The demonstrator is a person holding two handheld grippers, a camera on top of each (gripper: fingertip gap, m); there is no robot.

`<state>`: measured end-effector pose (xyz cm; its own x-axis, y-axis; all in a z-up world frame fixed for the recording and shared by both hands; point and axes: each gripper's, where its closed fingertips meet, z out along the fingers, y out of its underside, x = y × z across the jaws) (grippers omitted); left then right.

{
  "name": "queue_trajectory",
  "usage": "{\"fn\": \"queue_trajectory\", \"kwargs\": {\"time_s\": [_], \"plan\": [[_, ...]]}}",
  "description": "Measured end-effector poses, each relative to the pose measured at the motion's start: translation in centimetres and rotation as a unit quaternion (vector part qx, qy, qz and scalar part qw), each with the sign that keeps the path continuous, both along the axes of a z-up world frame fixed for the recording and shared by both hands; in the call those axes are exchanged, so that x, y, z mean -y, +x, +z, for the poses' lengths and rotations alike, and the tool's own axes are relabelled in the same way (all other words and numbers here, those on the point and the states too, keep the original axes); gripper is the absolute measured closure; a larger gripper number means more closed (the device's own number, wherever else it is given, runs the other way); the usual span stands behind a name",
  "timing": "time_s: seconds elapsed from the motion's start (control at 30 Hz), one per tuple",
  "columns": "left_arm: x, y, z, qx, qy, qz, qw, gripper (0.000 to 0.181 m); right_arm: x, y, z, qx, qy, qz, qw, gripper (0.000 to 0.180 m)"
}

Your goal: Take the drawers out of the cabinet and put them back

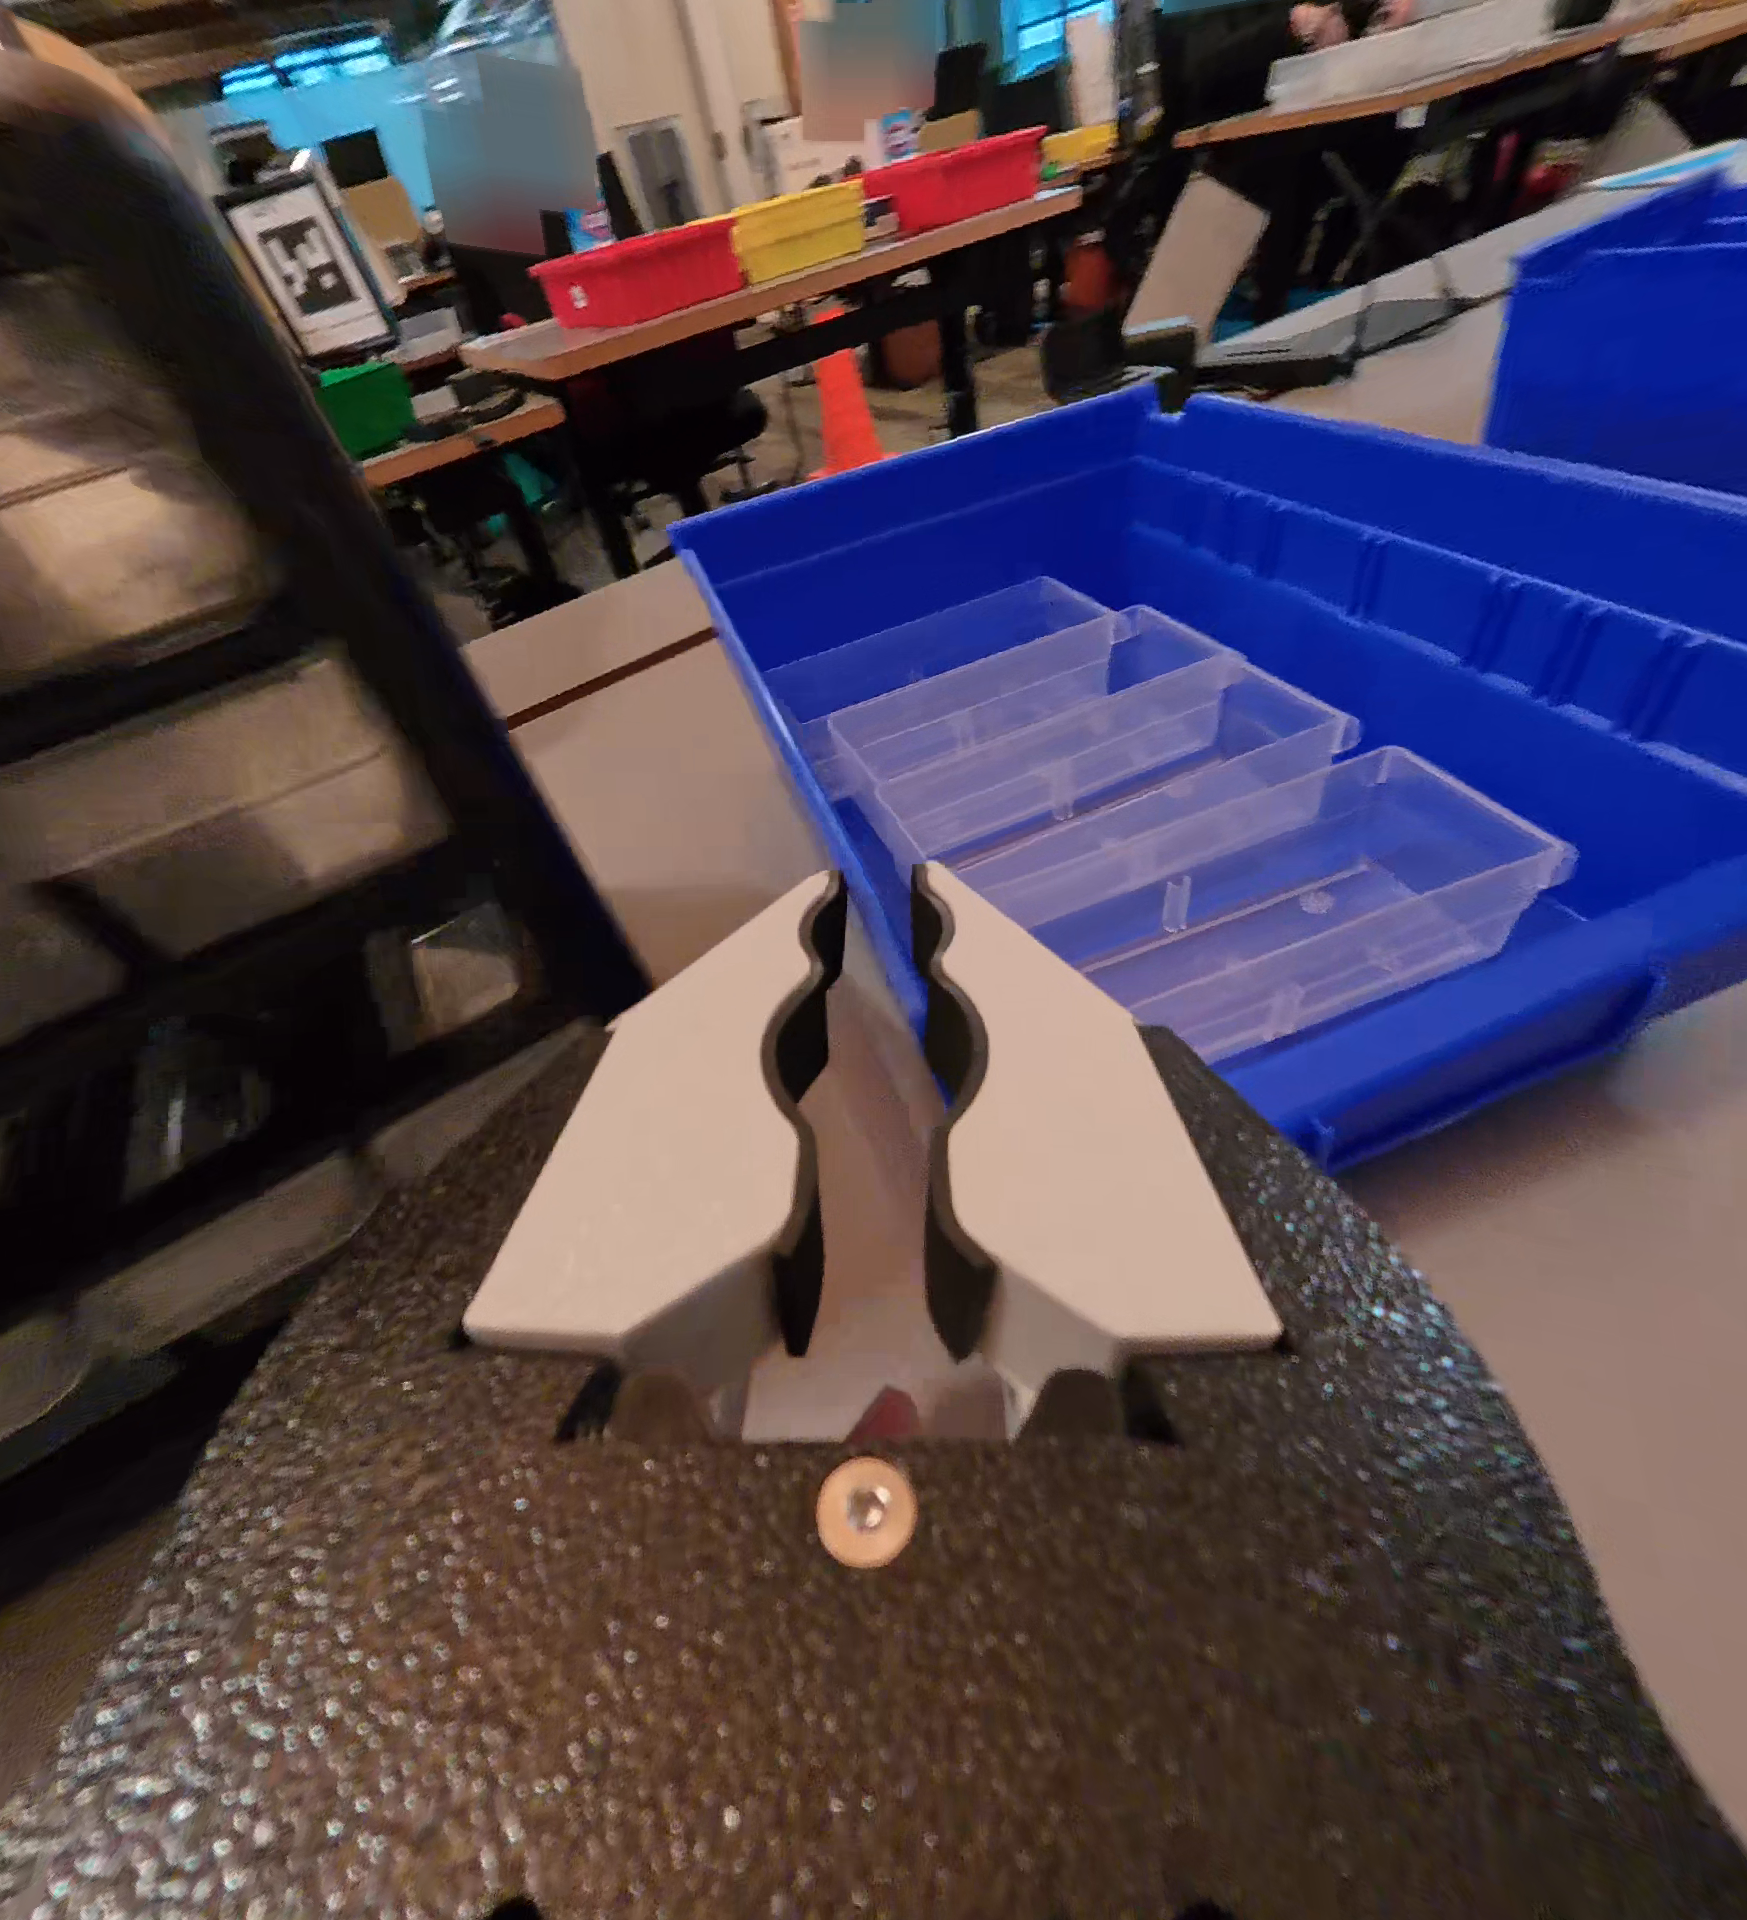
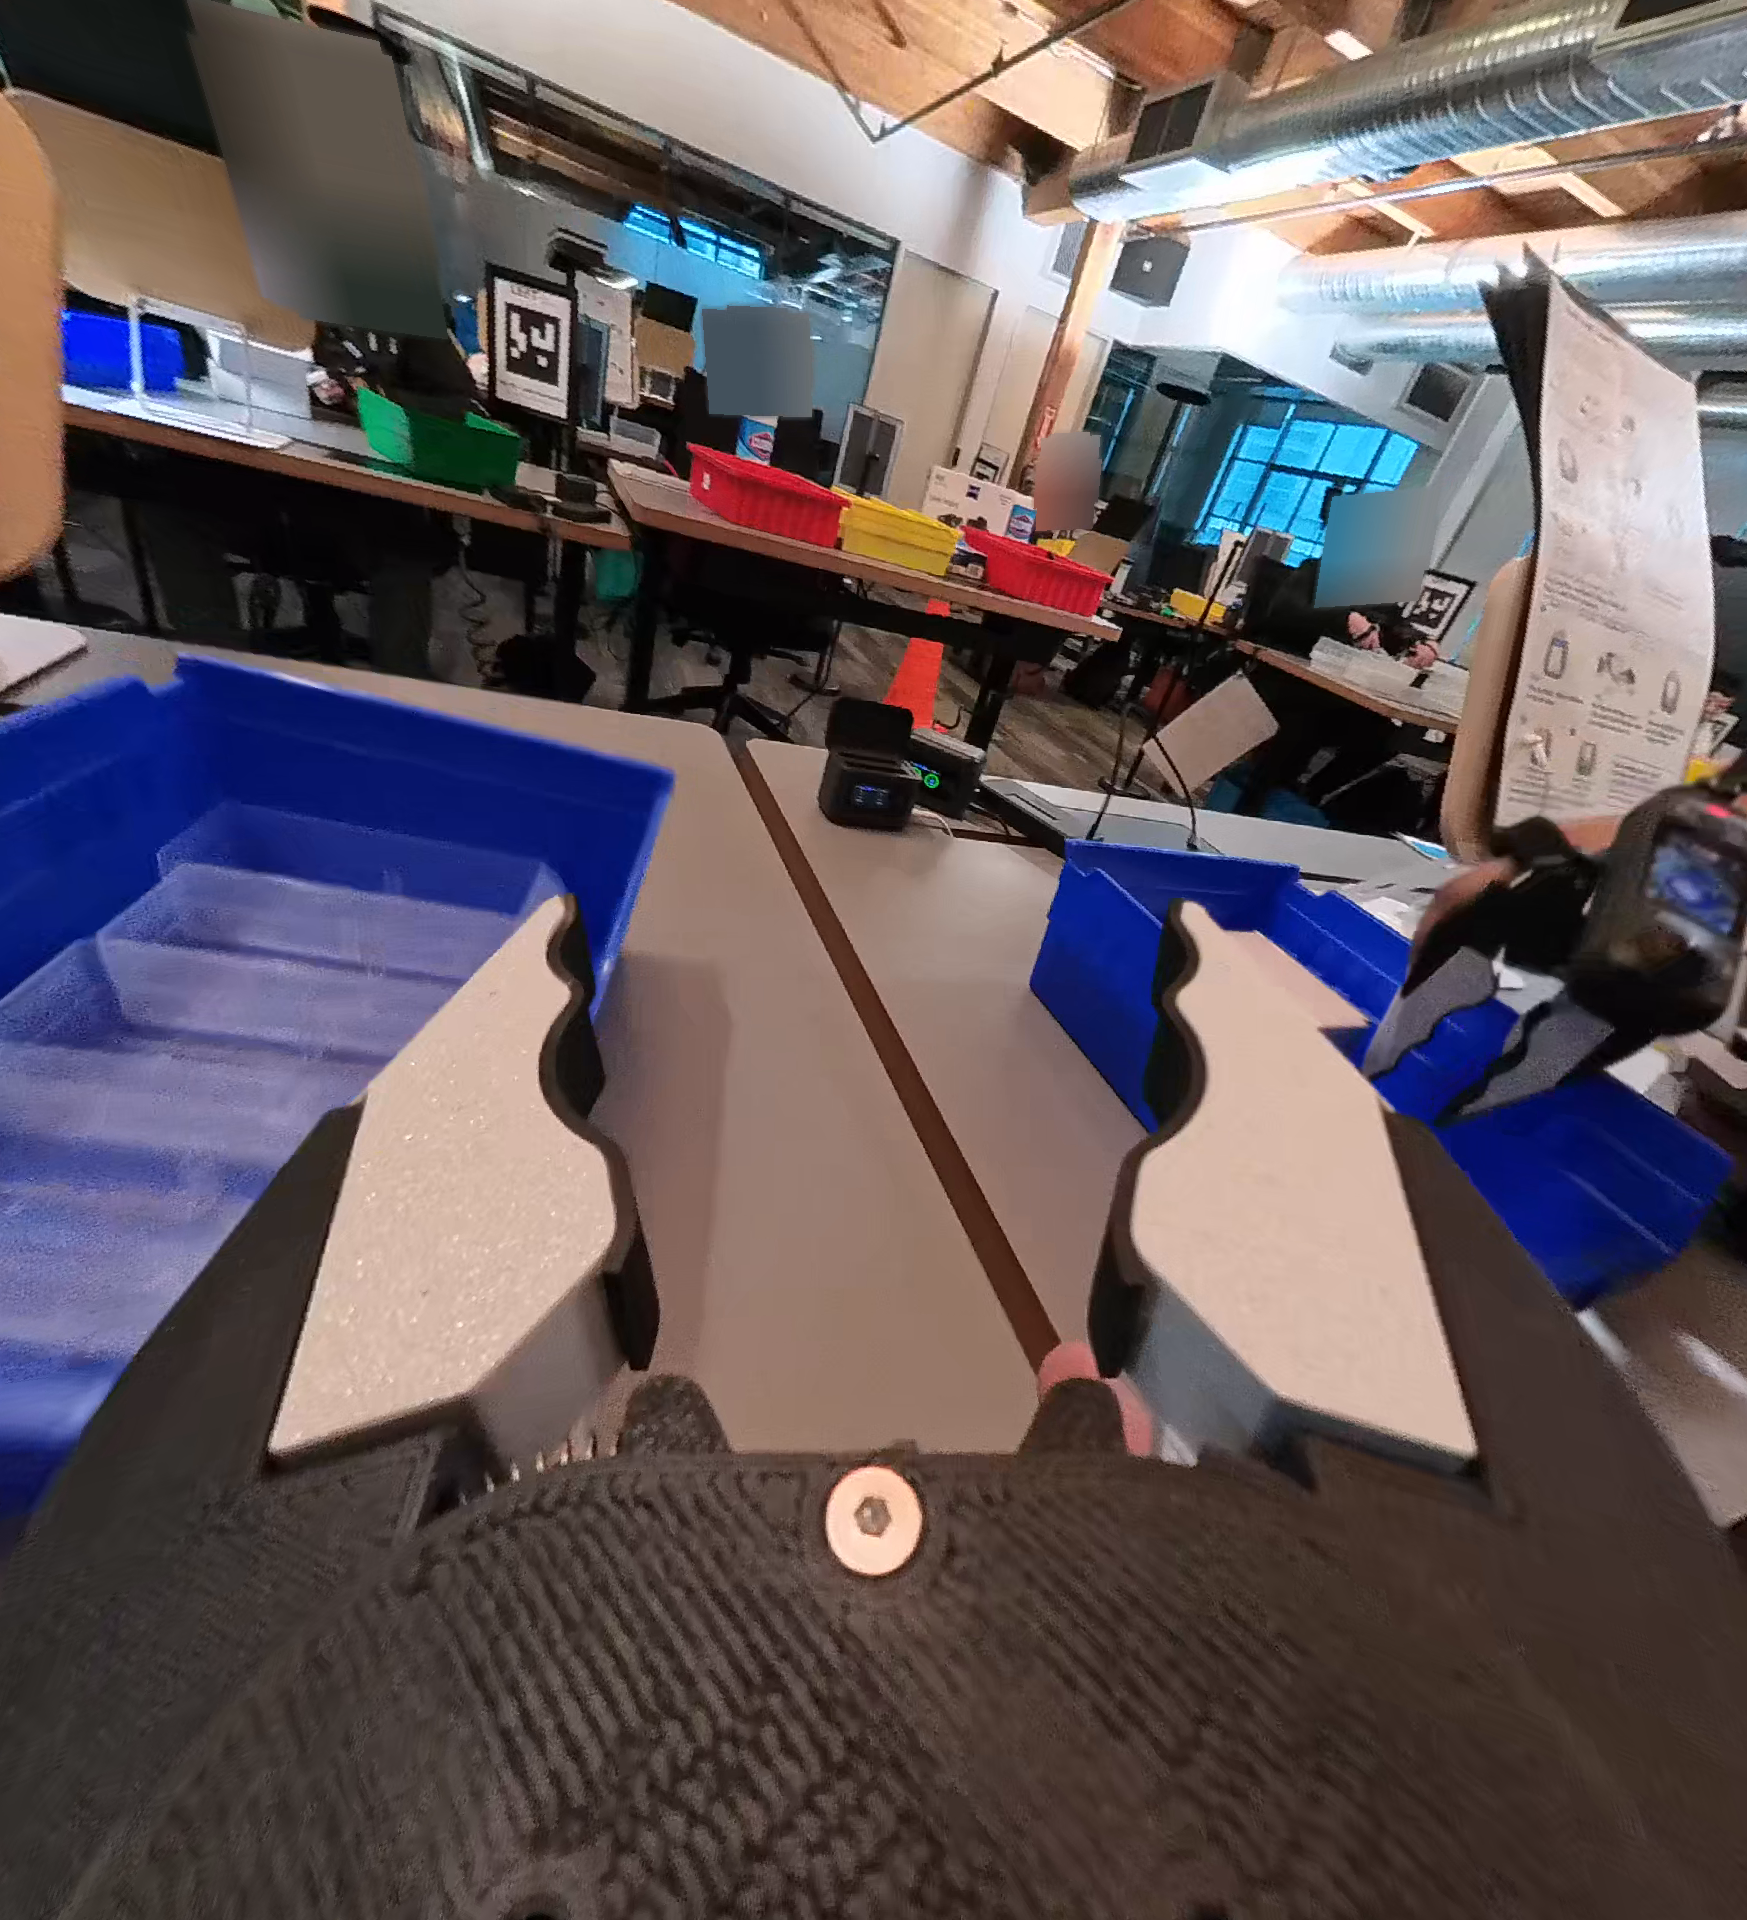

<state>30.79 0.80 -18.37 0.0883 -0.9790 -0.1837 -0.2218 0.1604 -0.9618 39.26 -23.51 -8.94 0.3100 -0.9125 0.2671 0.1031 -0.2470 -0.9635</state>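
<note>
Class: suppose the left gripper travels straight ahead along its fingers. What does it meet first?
Probably the near wall of the blue bin holding the clear drawers. The left gripper points at the bin's near corner, though depth is hard to judge.

The left claw (image 1: 879, 914) has matt grey plastic fingers with black wavy liners, set in a rough, speckled black body with a shiny metal screw (image 1: 866, 1510); ahead of it, clear glossy plastic drawers (image 1: 1264, 883) lie in a smooth blue plastic bin (image 1: 1471, 520), and to its left stands the blurred black cabinet (image 1: 173, 727). The right claw (image 2: 869, 925) has grainy grey fingers on a ridged, matt black printed body, above a smooth matt grey tabletop (image 2: 744, 1039).
</note>
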Motion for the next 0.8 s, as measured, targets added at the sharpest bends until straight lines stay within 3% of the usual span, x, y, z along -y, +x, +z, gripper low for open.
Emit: {"fn": "queue_trajectory", "kwargs": {"time_s": [0.4,0.8], "plan": [[-4.3,-20.0,0.0,-0.022,0.131,-0.117,0.984,0.175,-4.4,-2.0,0.8,-0.002,0.011,0.066,0.998,0.075],[-15.0,-31.4,-0.1,-0.084,0.06,-0.005,0.995,0.176,-11.1,-4.9,0.9,-0.005,0.008,0.157,0.988,0.075]]}}
